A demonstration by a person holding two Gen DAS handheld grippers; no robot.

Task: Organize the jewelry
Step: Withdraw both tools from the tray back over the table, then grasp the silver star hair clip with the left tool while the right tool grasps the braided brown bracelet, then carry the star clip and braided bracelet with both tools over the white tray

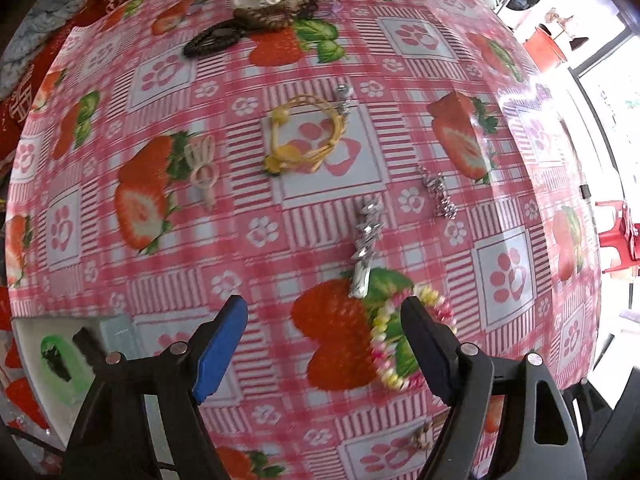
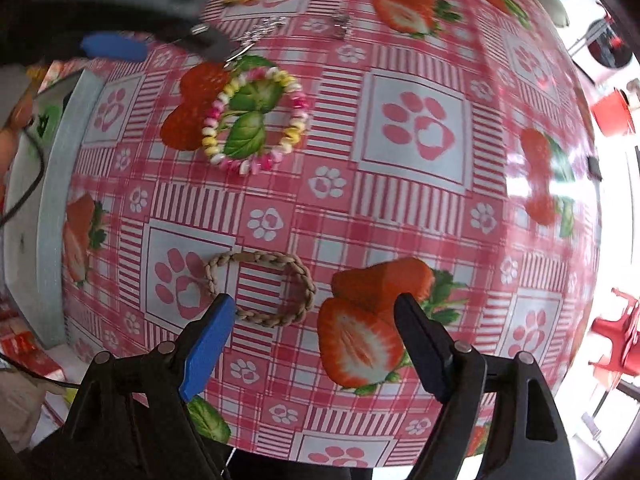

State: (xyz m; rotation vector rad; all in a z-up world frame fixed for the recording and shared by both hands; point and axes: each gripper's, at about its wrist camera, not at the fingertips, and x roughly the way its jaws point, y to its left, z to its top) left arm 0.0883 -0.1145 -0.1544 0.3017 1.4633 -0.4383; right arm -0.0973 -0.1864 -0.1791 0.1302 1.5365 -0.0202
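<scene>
My left gripper (image 1: 324, 316) is open and empty above the strawberry tablecloth; it also shows at the top left of the right wrist view (image 2: 160, 42). A pink-yellow-white beaded bracelet (image 1: 384, 344) lies by its right finger and also shows in the right wrist view (image 2: 256, 120). Ahead of it lie a silver hair clip (image 1: 366, 240), a silver earring (image 1: 438, 194), a yellow cord bracelet (image 1: 308, 132) and a pale bunny clip (image 1: 204, 168). My right gripper (image 2: 312, 308) is open and empty. A braided tan bracelet (image 2: 260, 286) lies just beyond its left finger.
A white box (image 1: 36, 364) with a green item sits at the table's left edge; its grey-white rim shows in the right wrist view (image 2: 54, 208). A dark hair tie (image 1: 212, 38), a woven basket (image 1: 268, 16) and cloth items lie at the far edge. Red chairs (image 2: 616, 344) stand at right.
</scene>
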